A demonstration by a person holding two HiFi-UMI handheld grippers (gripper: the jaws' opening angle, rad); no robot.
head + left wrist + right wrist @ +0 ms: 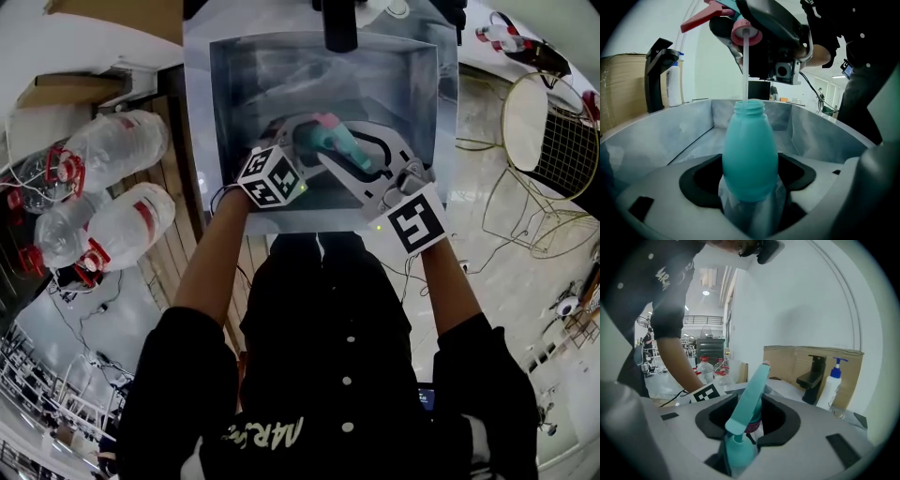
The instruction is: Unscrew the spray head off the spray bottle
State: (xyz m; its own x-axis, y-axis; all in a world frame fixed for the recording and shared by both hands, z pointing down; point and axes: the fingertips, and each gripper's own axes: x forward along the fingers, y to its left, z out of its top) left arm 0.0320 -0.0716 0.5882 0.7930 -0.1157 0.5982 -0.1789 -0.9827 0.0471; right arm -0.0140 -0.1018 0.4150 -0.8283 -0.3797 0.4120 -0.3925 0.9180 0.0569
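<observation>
Spray head (746, 33) looks unscrewed, pinched in right claw (738, 437) above the bottle (750, 154), which left claw (750, 187) clamps; next, lift straight until tube (745, 70) clears neck (750, 108).

Spray bottle (750, 159): teal plastic, matt, smooth. Spray head (749, 394): plastic, smooth, slight sheen. Dip tube (745, 70): thin translucent plastic. Sink (661, 140): brushed metal, dull satin finish. Faucet (813, 376): black, matt. Pump bottle (830, 391): white plastic, glossy. Box (787, 363): brown cardboard, rough, matt. Water jugs (117, 141): clear plastic, glossy. Chair (553, 141): thin gold-toned metal wire. Person's top (337, 356): black cloth, matt.
</observation>
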